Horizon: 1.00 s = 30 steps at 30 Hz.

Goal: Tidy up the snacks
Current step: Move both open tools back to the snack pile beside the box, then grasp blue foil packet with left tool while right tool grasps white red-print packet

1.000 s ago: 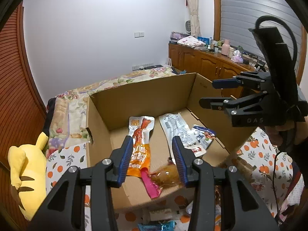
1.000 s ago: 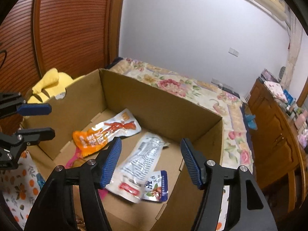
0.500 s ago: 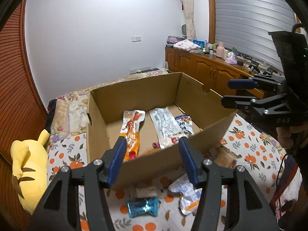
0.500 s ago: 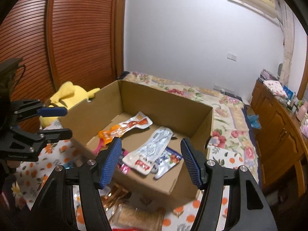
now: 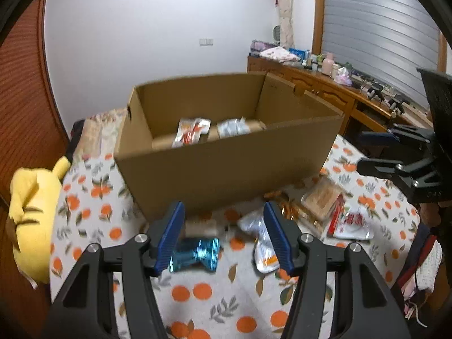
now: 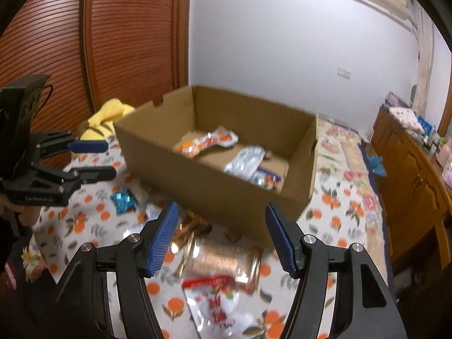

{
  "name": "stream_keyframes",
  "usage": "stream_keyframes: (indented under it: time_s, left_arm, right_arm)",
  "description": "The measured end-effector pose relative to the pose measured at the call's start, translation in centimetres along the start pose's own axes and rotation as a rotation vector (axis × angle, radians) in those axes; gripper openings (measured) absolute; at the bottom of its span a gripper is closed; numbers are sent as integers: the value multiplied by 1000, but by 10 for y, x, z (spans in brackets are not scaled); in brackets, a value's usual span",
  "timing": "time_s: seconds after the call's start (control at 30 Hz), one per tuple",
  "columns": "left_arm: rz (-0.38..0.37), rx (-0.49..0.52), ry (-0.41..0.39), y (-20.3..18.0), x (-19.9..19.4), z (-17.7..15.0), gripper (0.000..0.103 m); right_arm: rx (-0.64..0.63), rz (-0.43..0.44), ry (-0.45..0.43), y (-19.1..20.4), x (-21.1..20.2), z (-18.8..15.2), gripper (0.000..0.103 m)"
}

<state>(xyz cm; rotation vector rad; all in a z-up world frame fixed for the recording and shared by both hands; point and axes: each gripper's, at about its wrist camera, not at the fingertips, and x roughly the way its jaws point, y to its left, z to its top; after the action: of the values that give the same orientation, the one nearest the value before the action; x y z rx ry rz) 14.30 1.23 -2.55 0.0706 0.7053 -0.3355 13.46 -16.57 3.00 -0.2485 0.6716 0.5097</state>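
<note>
- Both claws are empty right now. My left claw (image 5: 223, 236) is spread wide, hovering low over the loose snacks in front of the cardboard box (image 5: 226, 166). My right claw (image 6: 221, 238) is just as wide open, nothing in it either.
- Where the snacks are: a few packets already lie flat on the box floor, like the orange-and-white pouch (image 6: 209, 141) and a clear silvery one (image 6: 245, 161). The rest sit on the orange-print cloth (image 5: 197, 291), just outside the box's near wall.
- Left side's closest target looks like the shiny blue wrapper (image 5: 195, 254), just beside my left finger. There's also a silver pouch (image 5: 261, 243) near the other finger.
- Right side has the coppery cracker pack (image 6: 223, 260) sitting between the fingers, with a red-and-white bag (image 6: 217, 305) nearer the camera, touching or overlapping it. Too blurry to say which.
- My guess at doing this well: pick one item per claw, centre it between the pads before closing, and come straight down so the fingers don't shove it under the box.
- The blue wrapper is crinkly and small, so I'd pinch it at the twisted middle.
- The cracker pack probably crushes easily, so squeeze gently.
- Lift clear of the box wall before swinging in, and drop onto bare cardboard, not onto other packets.
</note>
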Motion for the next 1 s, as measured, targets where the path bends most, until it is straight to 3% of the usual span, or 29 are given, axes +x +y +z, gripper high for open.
stream_keyframes:
  time_s: [0.5, 1.0]
  left_arm:
    - [38, -38, 109, 10, 36, -39, 59]
    - [54, -62, 140, 17, 52, -45, 60]
  right_arm:
    - [59, 32, 162, -7, 31, -79, 67]
    - [51, 10, 206, -5, 50, -100, 75]
